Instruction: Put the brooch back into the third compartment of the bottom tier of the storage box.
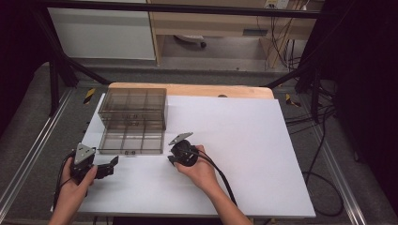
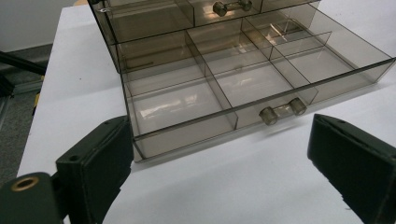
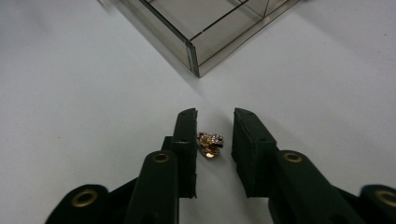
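A smoky clear drawer cabinet [image 1: 133, 107] stands at the table's left, its bottom drawer [image 1: 132, 138] pulled out. The drawer [image 2: 219, 88] has several empty compartments and a small bar handle [image 2: 282, 111]. My left gripper [image 1: 110, 166] rests in front of the drawer's left corner, jaws wide open and empty [image 2: 219, 125]. My right gripper [image 1: 172, 160] sits just off the drawer's right front corner [image 3: 196, 51]. Its jaws [image 3: 215, 115] stand open on either side of a small gold jewelled trinket [image 3: 210, 143] lying on the white table, close against the left jaw.
The white table sheet [image 1: 244, 150] spreads to the right of the cabinet. A wooden strip [image 1: 197, 89] runs along the far edge. Cables [image 1: 324, 140] hang off the right side, beyond a metal rail.
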Demonstrator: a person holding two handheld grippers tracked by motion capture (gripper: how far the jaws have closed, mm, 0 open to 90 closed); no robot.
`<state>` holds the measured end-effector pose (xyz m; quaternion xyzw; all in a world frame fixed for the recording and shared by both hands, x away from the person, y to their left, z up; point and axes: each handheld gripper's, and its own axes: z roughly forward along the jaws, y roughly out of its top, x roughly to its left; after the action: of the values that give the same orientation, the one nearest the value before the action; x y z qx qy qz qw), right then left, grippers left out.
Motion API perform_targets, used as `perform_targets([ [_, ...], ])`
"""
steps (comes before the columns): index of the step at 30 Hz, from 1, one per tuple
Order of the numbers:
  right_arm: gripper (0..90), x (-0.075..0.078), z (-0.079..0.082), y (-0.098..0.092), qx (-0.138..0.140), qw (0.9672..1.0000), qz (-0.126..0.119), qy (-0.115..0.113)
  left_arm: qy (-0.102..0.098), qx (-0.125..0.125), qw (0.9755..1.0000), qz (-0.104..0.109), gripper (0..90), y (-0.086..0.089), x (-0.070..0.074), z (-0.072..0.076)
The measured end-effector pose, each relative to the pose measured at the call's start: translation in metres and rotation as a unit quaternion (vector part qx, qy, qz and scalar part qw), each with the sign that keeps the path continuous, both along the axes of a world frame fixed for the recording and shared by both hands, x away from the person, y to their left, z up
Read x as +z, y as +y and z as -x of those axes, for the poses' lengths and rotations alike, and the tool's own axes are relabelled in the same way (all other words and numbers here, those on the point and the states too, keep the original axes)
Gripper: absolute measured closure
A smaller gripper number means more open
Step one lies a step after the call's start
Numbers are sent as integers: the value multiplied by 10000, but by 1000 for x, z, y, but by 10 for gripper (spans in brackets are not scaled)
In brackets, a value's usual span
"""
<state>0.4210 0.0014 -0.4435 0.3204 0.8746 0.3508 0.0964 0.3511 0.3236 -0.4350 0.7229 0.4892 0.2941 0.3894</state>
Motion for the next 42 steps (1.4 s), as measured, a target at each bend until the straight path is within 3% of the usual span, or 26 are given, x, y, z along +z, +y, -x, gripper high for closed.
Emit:
perform_targets([
  [3, 612, 2, 0, -1, -64, 10000, -46, -2, 22, -13, 10000, -4, 72, 0, 0, 0],
  [9, 630, 6, 0, -4, -89, 9998, -167, 9, 27, -23, 10000, -10, 72, 0, 0, 0],
  [17, 639, 0, 3, 2, -10, 10000, -5, 38, 37, -39, 10000, -22, 72, 0, 0, 0],
  [24, 725, -2, 3, 2, -40, 9999, 108, -50, 45, -52, 10000, -26, 72, -1, -1, 0],
  [26, 790, -1, 4, 2, -36, 9997, 199, -119, 38, -59, 10000, -28, 72, -1, -1, 0],
  [30, 796, -1, 4, 2, -41, 9997, 203, -125, 43, -59, 10000, -26, 72, 0, -1, 0],
  [42, 797, 8, 3, -1, -2, 9997, -193, -137, 31, -31, 10000, -26, 72, 0, 0, 0],
])
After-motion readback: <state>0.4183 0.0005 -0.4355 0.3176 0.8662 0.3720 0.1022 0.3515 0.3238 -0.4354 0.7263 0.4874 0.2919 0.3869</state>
